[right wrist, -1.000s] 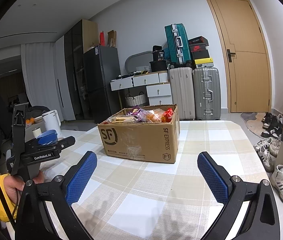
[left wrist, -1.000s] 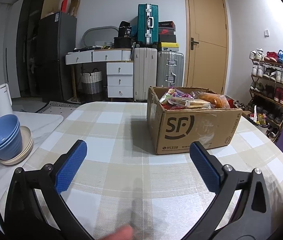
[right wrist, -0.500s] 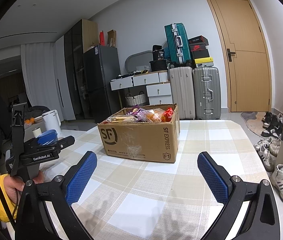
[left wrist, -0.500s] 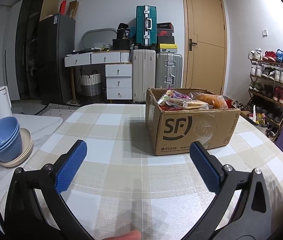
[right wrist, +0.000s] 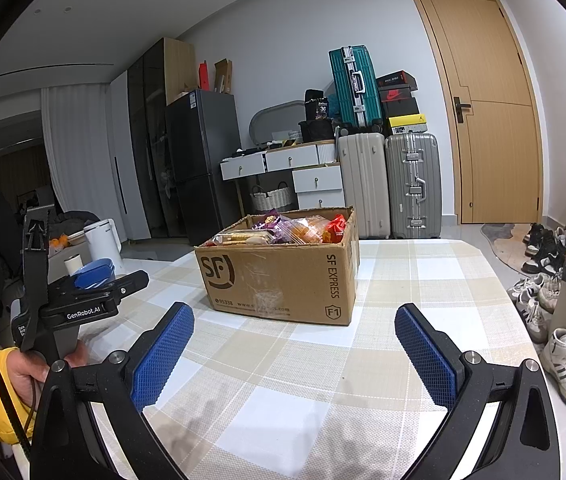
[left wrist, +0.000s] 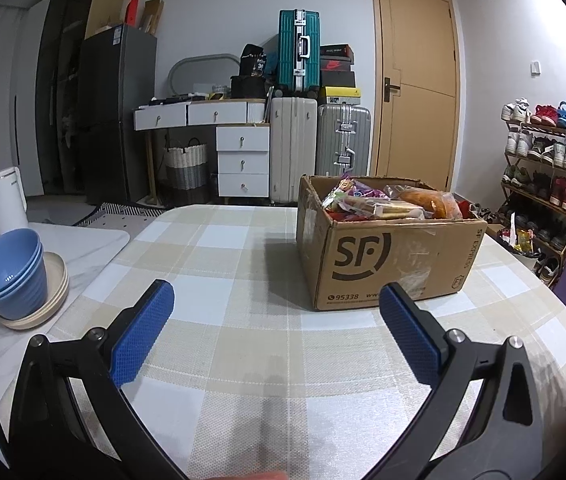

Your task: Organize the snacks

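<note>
A lived-in home, seen from a checked tabletop (left wrist: 243, 344).
Suitcases (left wrist: 315, 148), a fridge (left wrist: 119, 116) and a shoe rack (left wrist: 543, 176) are ranged from 11 to 2 o'clock.

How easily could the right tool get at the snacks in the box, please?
Probably easily: the right tool is open, the box has no lid, the snacks lie exposed, and only bare tablecloth lies between.

Before us, an open cardboard box (left wrist: 391, 256), SF-marked, upright on the checked tablecloth, heaped with our packaged snacks (left wrist: 387, 204).
</note>
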Motion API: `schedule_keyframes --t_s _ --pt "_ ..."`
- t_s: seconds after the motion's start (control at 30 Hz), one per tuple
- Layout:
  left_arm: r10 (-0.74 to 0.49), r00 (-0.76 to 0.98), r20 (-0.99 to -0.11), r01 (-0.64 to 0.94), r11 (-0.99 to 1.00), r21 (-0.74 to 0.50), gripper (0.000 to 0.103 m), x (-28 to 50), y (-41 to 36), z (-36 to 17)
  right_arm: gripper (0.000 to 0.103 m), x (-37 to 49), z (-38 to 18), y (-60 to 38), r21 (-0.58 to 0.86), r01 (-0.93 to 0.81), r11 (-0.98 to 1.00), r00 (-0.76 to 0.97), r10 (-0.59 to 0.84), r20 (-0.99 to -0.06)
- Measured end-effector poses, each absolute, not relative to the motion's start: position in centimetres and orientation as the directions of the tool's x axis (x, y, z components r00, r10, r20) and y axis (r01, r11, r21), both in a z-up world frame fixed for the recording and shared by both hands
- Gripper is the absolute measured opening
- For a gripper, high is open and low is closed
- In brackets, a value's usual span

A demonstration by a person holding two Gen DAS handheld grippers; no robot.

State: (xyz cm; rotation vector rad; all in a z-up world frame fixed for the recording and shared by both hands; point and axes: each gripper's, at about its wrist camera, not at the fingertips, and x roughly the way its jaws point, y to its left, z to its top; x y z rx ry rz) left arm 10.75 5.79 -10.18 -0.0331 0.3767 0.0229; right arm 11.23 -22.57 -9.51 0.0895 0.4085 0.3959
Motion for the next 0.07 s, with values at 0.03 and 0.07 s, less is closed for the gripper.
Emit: schedule_keyframes --t_s 0.03,0.07 --pt "0.015 0.93 -0.368 -0.027 0.999 -0.026 0.103 10.79 5.72 -10.18 0.102 11.27 -9.53 -22.56 0.164 -0.356 0.92 0.842 0.392 -0.37" --pt "0.014 0.929 -0.371 -0.025 0.999 -0.025 0.103 10.88 5.69 -10.21 0.102 11.27 -9.53 -22.56 0.164 -0.356 0.92 0.842 0.392 -0.37"
